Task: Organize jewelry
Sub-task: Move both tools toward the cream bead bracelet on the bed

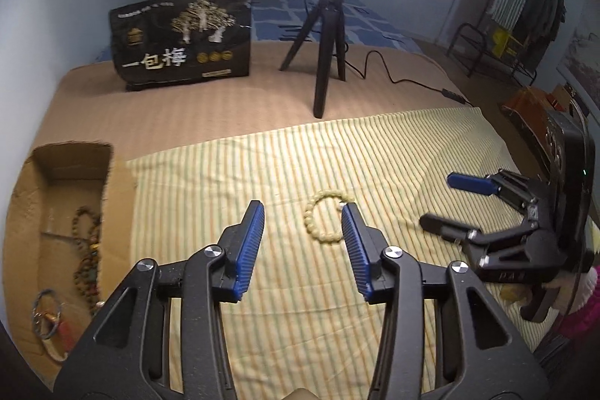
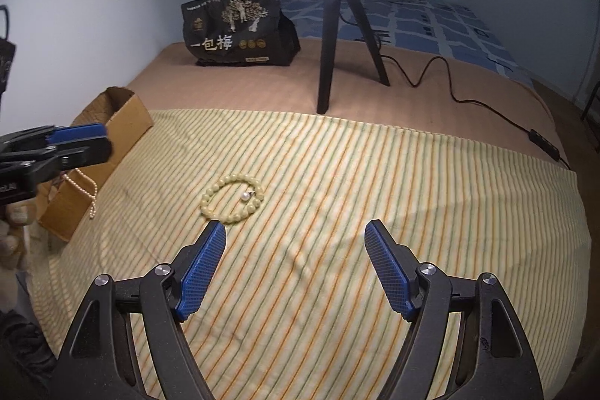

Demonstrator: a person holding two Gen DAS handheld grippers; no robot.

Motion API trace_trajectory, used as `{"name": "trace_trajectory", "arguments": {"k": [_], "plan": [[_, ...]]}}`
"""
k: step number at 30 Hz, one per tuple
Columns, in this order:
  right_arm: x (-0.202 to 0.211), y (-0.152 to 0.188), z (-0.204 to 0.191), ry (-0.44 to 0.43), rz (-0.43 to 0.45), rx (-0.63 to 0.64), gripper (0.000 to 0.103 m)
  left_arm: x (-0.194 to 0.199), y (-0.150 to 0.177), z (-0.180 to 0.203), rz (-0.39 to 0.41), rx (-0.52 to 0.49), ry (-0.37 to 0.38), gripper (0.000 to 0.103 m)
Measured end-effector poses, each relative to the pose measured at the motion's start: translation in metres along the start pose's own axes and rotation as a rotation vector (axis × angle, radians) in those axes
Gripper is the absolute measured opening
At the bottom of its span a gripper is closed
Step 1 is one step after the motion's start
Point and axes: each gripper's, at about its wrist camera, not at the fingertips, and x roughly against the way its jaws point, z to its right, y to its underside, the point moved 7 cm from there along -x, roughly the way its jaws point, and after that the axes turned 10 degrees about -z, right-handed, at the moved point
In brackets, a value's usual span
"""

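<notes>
The left gripper (image 1: 303,212) is spread, empty, aimed beside the pale bead bracelet (image 1: 325,220) at frame centre on the striped cloth (image 1: 375,156). The right gripper (image 2: 296,233) is likewise spread. The cardboard box (image 1: 67,212), lower left, collects sorted jewelry.

Striped cloth (image 1: 300,156) on bed, bearing pale bead bracelet (image 1: 325,220) beside the open left hand-held gripper (image 1: 303,220); cardboard box (image 1: 63,212) of beaded jewelry at left; right hand-held gripper (image 1: 437,203) open at right.
</notes>
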Motion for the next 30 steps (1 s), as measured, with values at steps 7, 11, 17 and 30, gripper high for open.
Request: {"name": "trace_trajectory", "arguments": {"k": [7, 11, 17, 30], "plan": [[-0.018, -0.003, -0.02, -0.051, -0.002, 0.046, 0.076, -0.016, -0.012, -0.006, -0.011, 0.024, -0.007, 0.038], [-0.031, -0.008, -0.032, -0.047, -0.012, 0.084, 0.077, -0.017, -0.015, -0.014, -0.006, 0.047, -0.009, 0.038], [-0.06, -0.012, -0.049, -0.07, -0.066, 0.14, 0.077, -0.015, -0.015, -0.022, 0.002, 0.052, -0.014, 0.038], [-0.099, -0.016, -0.062, -0.023, -0.127, 0.23, 0.077, -0.017, -0.015, -0.026, -0.001, 0.057, -0.001, 0.038]]}}
